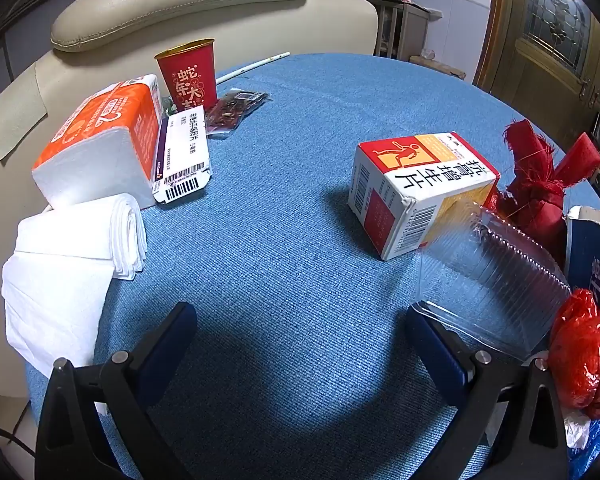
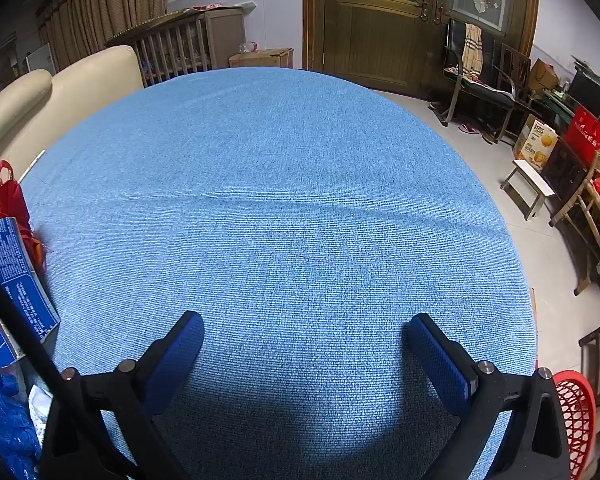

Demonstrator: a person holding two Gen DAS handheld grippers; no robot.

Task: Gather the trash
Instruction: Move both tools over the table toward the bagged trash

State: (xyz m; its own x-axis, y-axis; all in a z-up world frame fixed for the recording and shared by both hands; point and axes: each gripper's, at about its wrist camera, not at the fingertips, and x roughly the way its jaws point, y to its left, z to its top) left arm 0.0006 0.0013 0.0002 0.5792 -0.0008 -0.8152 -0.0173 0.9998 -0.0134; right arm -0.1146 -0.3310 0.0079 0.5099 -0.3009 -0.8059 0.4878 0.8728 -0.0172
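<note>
Left gripper (image 1: 300, 344) and right gripper (image 2: 306, 344): jaws fully open, empty; nothing collected. Medicine box (image 1: 416, 188) at 2 o'clock, clear plastic tray (image 1: 488, 276) at 3 o'clock, awaiting pickup

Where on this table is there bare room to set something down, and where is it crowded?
Bare cloth fills the right wrist view to the far edge. A smaller patch lies between tissue pack and medicine box. Crowded: around the red cup, and by the clear tray and red bags.
</note>
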